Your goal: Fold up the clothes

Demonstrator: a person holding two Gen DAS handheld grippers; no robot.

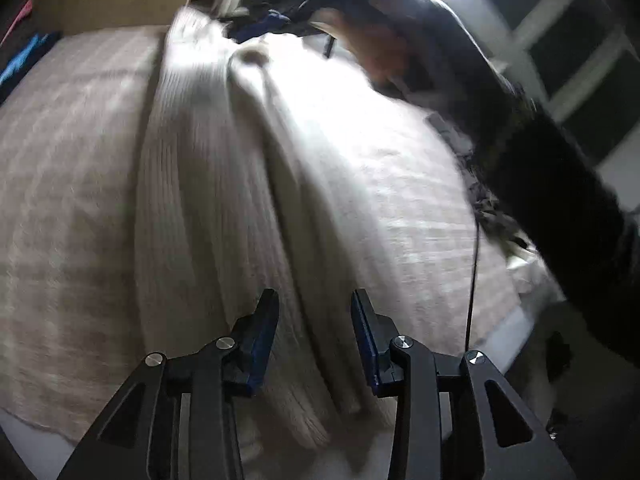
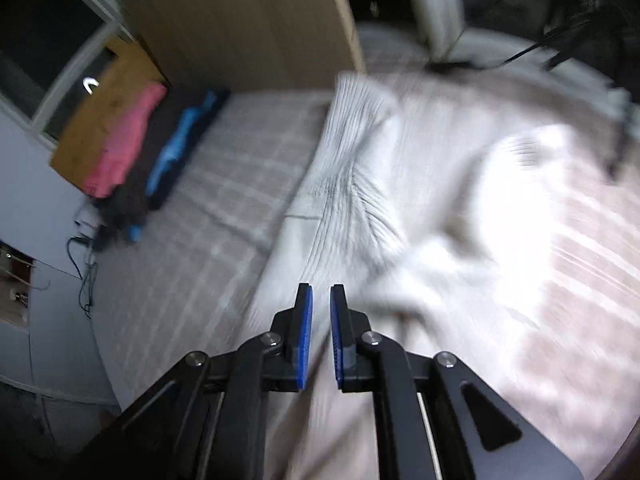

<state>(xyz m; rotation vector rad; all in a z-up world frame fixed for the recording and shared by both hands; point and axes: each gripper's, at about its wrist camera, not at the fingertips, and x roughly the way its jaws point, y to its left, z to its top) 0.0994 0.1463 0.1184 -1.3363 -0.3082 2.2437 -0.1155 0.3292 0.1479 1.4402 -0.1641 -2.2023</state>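
Observation:
A cream ribbed sweater lies lengthwise on the bed, folded into a long strip with creases running away from me. My left gripper hovers low over its near end, jaws apart, with the knit showing in the gap and neither pad pressing on it. In the right wrist view the same sweater spreads out crumpled and blurred. My right gripper hangs above its near edge with a narrow gap between its blue pads and nothing in that gap.
A beige checked blanket covers the bed. A person's dark sleeve reaches in from the right, beside a thin cable. A pink garment and a blue one lie at the bed's far left, near a wooden panel.

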